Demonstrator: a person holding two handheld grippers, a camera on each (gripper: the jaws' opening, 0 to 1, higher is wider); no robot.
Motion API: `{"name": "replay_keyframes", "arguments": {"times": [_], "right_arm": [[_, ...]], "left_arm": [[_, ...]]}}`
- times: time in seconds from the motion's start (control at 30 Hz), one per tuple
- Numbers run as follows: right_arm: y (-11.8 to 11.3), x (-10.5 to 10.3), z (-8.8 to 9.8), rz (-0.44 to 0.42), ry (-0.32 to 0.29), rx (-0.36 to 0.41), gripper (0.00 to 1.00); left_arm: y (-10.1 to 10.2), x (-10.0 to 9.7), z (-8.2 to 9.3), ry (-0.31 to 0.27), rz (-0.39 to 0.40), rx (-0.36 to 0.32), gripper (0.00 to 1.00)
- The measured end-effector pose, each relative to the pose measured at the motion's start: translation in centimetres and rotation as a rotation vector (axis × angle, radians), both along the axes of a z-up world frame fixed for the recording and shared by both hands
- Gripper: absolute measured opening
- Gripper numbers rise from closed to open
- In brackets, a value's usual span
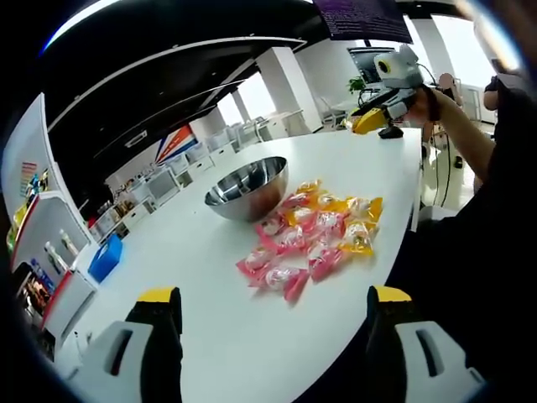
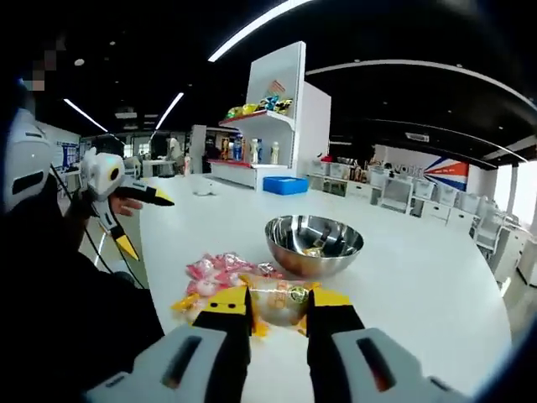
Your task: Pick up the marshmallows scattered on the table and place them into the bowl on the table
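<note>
Right claw [image 2: 278, 312] is clamped on a clear-wrapped marshmallow [image 2: 281, 302], pinched between its yellow-tipped jaws just above the tabletop [image 2: 419, 277]. Left claw [image 1: 275, 309] hangs wide apart with nothing in it, over the near edge of the tabletop. Just past the right claw sits the steel bowl [image 2: 314, 244], and there's at least one wrapped piece lying in the bottom of it. Beside the bowl, toward the edge where the person stands, the pile of marshmallows [image 1: 310, 238] lies spread out, pink and yellow wrappers touching and overlapping. The tabletop is white and long with a curved edge. Beyond its far end, a blue bin [image 2: 285, 185] rests by a white shelf unit [image 2: 273, 109] carrying bottles, with rows of white desks behind.
</note>
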State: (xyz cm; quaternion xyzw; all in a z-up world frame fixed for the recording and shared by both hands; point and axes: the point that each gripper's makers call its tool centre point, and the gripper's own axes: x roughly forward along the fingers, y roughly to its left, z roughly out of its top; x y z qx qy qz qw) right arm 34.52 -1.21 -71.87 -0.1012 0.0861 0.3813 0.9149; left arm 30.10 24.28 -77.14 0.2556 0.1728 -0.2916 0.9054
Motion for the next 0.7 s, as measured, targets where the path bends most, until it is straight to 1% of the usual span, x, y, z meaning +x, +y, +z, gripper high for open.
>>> {"name": "replay_keyframes", "arguments": {"times": [0.2, 0.37, 0.7], "right_arm": [[-1.5, -1.4, 1.9, -0.014, -0.050, 0.002, 0.21], [-2.3, -1.6, 2.5, -0.027, -0.061, 0.017, 0.21], [-1.8, -0.9, 2.7, -0.023, -0.072, 0.008, 0.21]], "left_arm": [[0.1, 0.0, 0.1, -0.002, 0.002, 0.001, 0.89], [-0.1, 0.0, 0.2, -0.004, -0.003, 0.003, 0.89], [-0.2, 0.0, 0.3, -0.005, -0.004, 0.009, 0.89]]}}
